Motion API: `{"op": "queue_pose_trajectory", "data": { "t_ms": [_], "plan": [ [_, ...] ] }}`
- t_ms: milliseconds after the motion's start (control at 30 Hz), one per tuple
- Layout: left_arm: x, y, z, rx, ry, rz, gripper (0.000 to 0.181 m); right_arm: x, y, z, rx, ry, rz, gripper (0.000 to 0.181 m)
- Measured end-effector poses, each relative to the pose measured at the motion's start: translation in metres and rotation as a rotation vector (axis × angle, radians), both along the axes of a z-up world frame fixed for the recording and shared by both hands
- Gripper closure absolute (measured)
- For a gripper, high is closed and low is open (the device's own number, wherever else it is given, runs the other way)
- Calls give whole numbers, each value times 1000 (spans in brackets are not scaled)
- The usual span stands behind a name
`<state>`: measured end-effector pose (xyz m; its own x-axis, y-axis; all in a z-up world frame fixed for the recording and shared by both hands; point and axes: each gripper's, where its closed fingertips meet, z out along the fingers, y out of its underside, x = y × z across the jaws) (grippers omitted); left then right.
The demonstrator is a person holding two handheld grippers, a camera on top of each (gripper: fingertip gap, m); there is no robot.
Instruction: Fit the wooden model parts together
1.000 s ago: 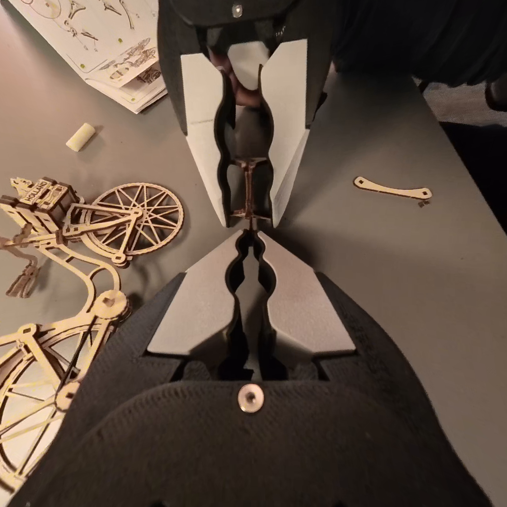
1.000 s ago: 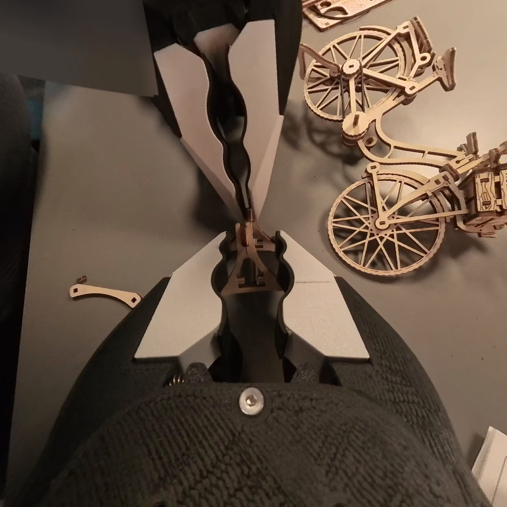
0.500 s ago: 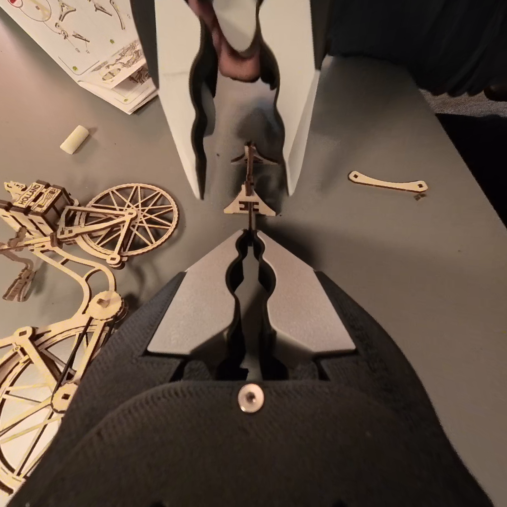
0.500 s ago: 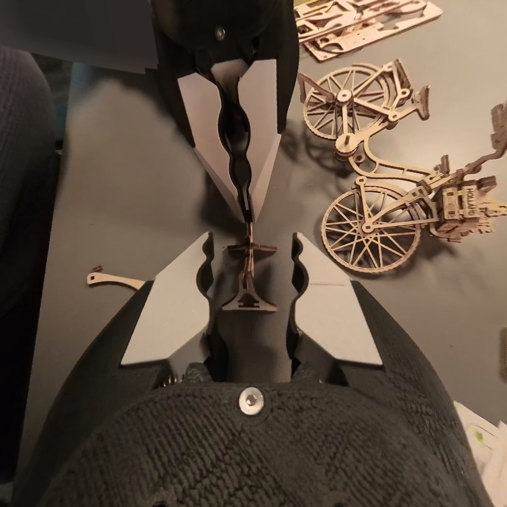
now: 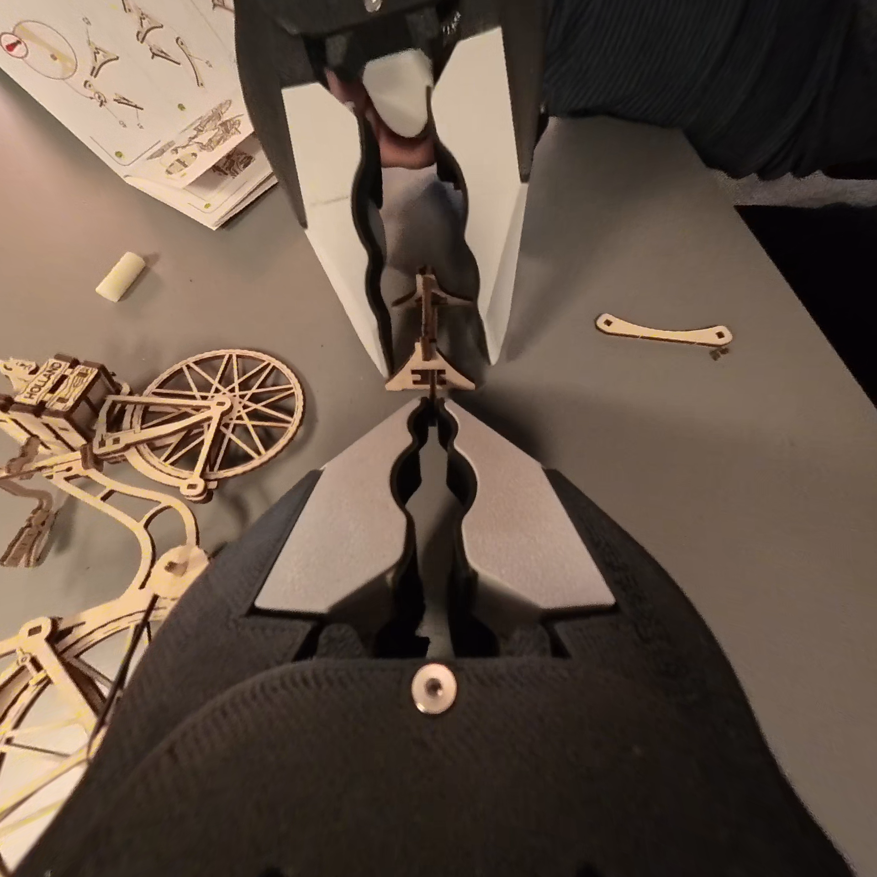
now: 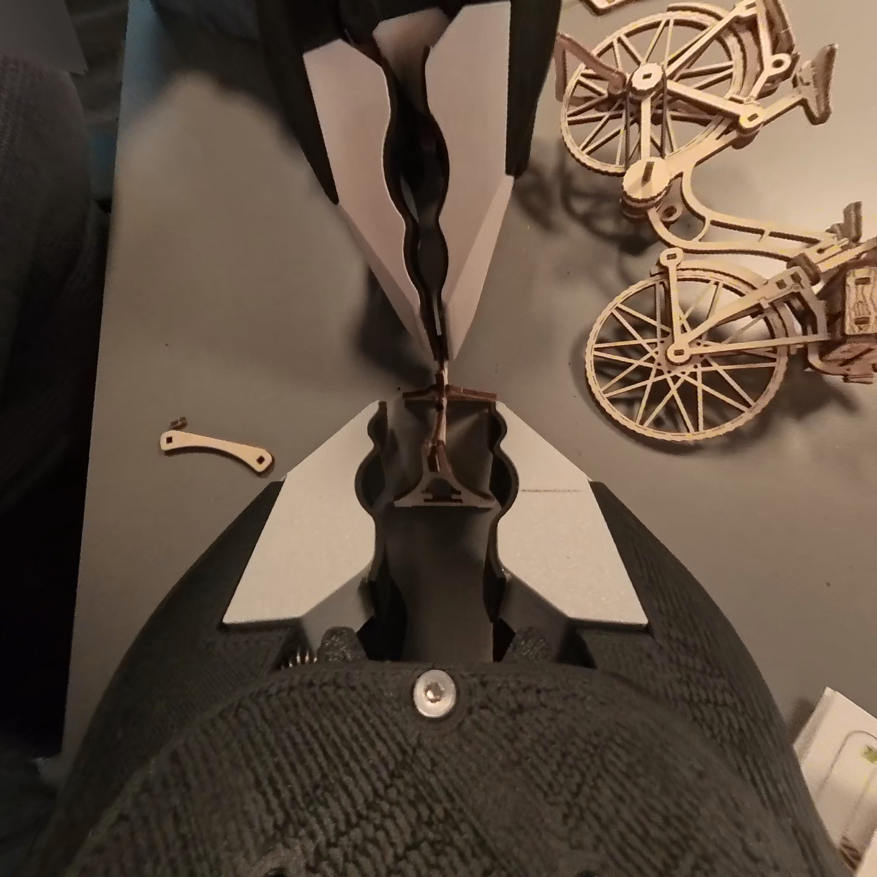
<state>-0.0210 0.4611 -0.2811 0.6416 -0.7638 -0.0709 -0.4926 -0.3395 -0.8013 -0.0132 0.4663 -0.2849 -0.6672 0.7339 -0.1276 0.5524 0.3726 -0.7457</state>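
Observation:
A small wooden part (image 5: 429,379), a thin stem with two triangular cross plates, hangs over the grey table (image 5: 664,498). My left gripper (image 5: 429,410) is shut on the tip of its stem. My right gripper (image 6: 439,408) faces it from the other side. Its jaws are closed around both cross plates (image 6: 441,496), and the pads look to be touching the plate ends. In the right wrist view the left gripper (image 6: 439,360) pinches the stem from above. In the left wrist view the right gripper (image 5: 439,368) encloses the part.
A built wooden bicycle model (image 5: 223,413) (image 6: 683,351) lies flat beside the grippers. A loose curved wooden strip (image 5: 662,330) (image 6: 216,448) lies on the other side. An instruction booklet (image 5: 142,95) and a small pale cylinder (image 5: 119,282) lie farther off. A dark sleeve (image 5: 712,71) crosses the table's far edge.
The right gripper let go of the part and opened wide half a second ago. It has since moved forward over the part and narrowed around both plates. The left gripper stayed shut on the stem.

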Motion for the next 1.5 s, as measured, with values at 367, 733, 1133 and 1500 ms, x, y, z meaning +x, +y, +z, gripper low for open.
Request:
{"op": "queue_pose_trajectory", "data": {
  "t_ms": [367, 733, 1133, 1500],
  "plan": [
    [3, 2, 0, -7, 0, -15, 179, 7, 11, 14, 26, 49, -30, 135],
    [7, 1, 1, -2, -8, -36, 179, 31, 33, 12, -35, 7, -100, 136],
    [6, 2, 1, 7, -3, -39, 179, 33, 32, 1, -29, 7, -99, 130],
    [5, 0, 1, 22, 11, -42, 179, 42, 40, 2, -11, 26, -50, 149]
  ]
}}
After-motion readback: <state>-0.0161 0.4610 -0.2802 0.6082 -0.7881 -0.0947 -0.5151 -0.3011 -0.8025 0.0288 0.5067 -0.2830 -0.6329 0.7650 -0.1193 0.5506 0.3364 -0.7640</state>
